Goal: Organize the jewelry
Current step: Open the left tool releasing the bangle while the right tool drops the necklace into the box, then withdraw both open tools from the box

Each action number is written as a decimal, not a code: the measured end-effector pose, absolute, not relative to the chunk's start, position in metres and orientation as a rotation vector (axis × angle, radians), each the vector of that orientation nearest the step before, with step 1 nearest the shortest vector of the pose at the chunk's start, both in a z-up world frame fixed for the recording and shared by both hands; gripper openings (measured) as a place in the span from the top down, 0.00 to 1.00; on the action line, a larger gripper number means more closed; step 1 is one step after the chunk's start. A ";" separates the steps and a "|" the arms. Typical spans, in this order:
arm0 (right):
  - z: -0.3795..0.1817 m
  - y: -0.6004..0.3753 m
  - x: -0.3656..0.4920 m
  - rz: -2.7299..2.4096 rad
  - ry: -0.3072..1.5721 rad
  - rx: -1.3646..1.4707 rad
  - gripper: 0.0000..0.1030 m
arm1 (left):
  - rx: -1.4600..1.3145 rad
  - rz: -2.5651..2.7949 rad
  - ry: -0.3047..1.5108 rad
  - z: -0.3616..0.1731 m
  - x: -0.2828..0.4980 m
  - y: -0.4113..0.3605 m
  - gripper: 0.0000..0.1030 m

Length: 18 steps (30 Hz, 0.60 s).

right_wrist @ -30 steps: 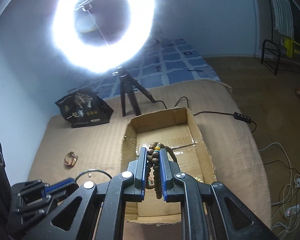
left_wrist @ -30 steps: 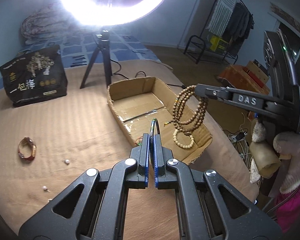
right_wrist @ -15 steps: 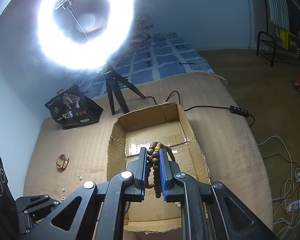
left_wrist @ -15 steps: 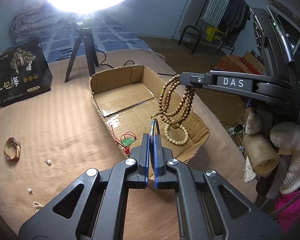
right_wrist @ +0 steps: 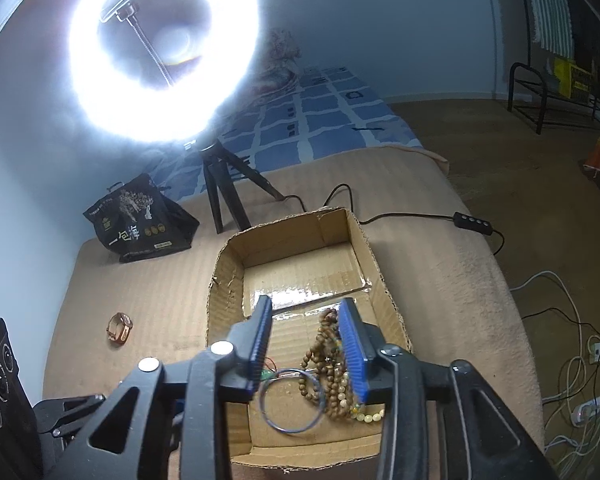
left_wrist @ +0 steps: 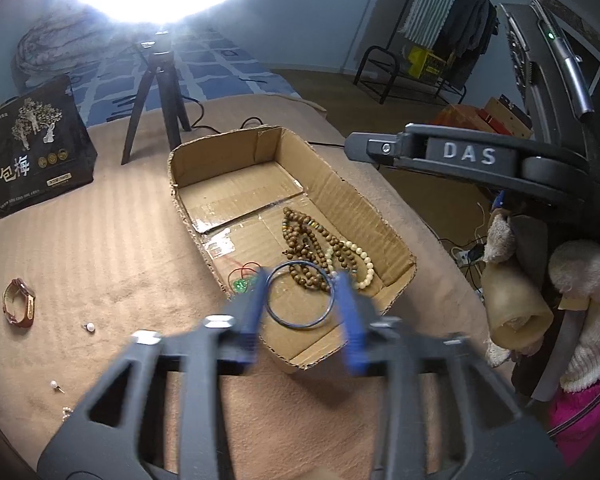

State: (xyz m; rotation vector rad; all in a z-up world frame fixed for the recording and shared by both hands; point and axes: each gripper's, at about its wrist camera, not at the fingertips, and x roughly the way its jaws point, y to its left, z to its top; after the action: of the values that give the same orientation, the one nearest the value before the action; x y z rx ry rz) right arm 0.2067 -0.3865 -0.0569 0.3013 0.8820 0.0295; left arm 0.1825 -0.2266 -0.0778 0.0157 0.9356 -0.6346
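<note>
An open cardboard box (left_wrist: 352, 196) (right_wrist: 228, 276) sits on the tan bedcover. Inside lie brown wooden bead strands (left_wrist: 306, 240) (right_wrist: 326, 356), pale beads (left_wrist: 362, 262), a green-and-red item (left_wrist: 242, 282) and a thin dark bangle (left_wrist: 300, 296) (right_wrist: 292, 400). My left gripper (left_wrist: 302, 300) is open above the box's near end, the bangle between its blurred fingers. My right gripper (right_wrist: 306, 344) is open and empty above the box; its arm shows in the left wrist view (left_wrist: 440, 156).
A brown bracelet (left_wrist: 20, 302) (right_wrist: 120, 328), small pearl studs (left_wrist: 89, 327) and a chain piece lie on the cover left of the box. A black bag (left_wrist: 28, 148) and a ring light tripod (left_wrist: 156, 92) stand behind. Cables run off the right edge.
Both grippers have opened. The wooden beads dropped from the right gripper into the box. The bangle left the left gripper's grip and now shows flat over the box floor.
</note>
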 end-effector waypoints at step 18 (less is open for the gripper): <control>-0.051 -0.385 0.200 0.002 0.856 0.320 0.10 | 0.040 -0.581 0.940 -0.078 0.177 -0.199 0.57</control>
State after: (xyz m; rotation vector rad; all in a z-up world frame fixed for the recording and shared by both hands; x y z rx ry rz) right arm 0.2003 -0.3850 -0.0509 0.3198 0.8560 0.0018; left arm 0.1774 -0.1992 -0.0778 0.0399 0.9404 -0.5815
